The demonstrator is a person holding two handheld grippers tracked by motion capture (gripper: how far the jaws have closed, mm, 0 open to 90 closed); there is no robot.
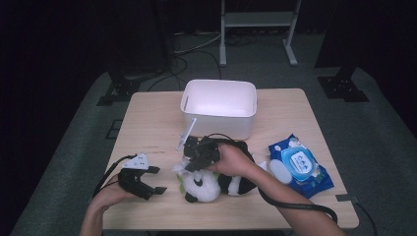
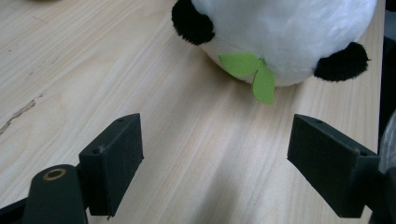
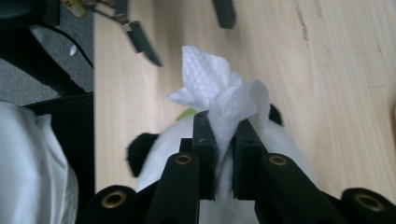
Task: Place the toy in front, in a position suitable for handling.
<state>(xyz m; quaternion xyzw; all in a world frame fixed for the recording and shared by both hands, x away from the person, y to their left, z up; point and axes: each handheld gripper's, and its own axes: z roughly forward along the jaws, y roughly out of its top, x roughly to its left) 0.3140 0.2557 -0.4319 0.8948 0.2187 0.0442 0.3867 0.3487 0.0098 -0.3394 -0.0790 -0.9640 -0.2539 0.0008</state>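
The right tongs [image 3: 223, 140] are clamped on a white wet wipe [image 3: 219, 91], which sticks up between them just above the plush panda [image 1: 201, 187]. The left tongs [image 2: 215, 163] stand apart on the desk [image 2: 93, 70], nothing between them, the panda just ahead, seemingly untouched.

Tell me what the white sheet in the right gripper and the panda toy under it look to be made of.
Wipe: thin non-woven cloth or paper, matte, by its embossed dimple pattern and soft folds; the right gripper pinches it. Panda toy: plush fabric, by its fuzzy white and black pile, with a flat green leaf that looks like felt.
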